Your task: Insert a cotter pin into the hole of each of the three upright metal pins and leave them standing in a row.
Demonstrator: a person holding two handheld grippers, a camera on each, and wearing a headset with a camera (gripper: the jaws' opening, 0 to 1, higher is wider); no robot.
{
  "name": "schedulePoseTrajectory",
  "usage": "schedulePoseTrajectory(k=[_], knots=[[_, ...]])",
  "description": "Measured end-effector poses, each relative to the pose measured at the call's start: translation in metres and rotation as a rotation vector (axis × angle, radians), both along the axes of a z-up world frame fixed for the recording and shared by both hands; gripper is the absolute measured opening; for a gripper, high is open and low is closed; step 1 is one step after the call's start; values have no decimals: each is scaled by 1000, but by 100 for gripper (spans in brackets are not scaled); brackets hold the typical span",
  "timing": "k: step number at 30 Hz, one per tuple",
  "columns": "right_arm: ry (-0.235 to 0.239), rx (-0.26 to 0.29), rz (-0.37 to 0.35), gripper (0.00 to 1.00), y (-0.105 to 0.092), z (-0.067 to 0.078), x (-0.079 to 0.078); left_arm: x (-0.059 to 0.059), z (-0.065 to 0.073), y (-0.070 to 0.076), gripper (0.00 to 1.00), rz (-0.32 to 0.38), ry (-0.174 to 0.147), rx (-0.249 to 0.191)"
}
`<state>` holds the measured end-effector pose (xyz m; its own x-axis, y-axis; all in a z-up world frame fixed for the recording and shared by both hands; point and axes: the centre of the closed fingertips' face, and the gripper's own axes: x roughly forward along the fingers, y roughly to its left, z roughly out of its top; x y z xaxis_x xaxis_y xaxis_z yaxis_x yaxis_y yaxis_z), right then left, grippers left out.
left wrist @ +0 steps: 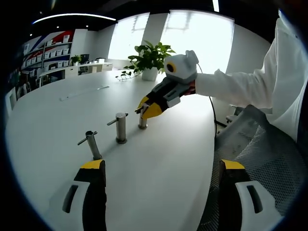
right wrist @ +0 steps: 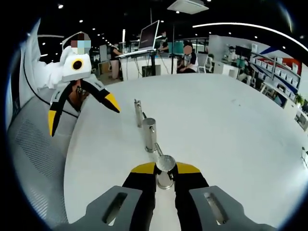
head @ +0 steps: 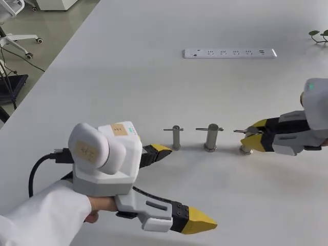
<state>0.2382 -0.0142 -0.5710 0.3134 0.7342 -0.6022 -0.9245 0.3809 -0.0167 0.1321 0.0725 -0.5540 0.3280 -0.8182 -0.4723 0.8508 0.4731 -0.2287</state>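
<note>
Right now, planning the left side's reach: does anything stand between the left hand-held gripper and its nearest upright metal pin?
Nothing visible does: only bare table lies between the left hand-held gripper and that metal pin.

Daylight is pouring through the tall windows (left wrist: 192,38) in the left gripper view, burning them out to white. Ceiling lights (right wrist: 187,6) are glowing in the right gripper view. The white table (head: 128,77) is shining evenly, and the metal pins (head: 211,137) are casting small, soft shadows. Both fisheye views are bending lines near their edges.
</note>
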Motion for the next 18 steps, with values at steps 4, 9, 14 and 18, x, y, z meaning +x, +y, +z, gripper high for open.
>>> schedulePoseTrajectory(k=[4,9,14,18], knots=[[5,11,-11,8,0,-1,2,0,-1,2,99,4,4,6],[5,19,-11,8,-3,-1,4,-1,-1,4,99,10,-8,4],[-7,21,1,8,-2,-1,2,0,-4,10,99,24,-11,23],[-10,29,1,9,-2,0,1,-2,-7,12,99,26,-1,31]])
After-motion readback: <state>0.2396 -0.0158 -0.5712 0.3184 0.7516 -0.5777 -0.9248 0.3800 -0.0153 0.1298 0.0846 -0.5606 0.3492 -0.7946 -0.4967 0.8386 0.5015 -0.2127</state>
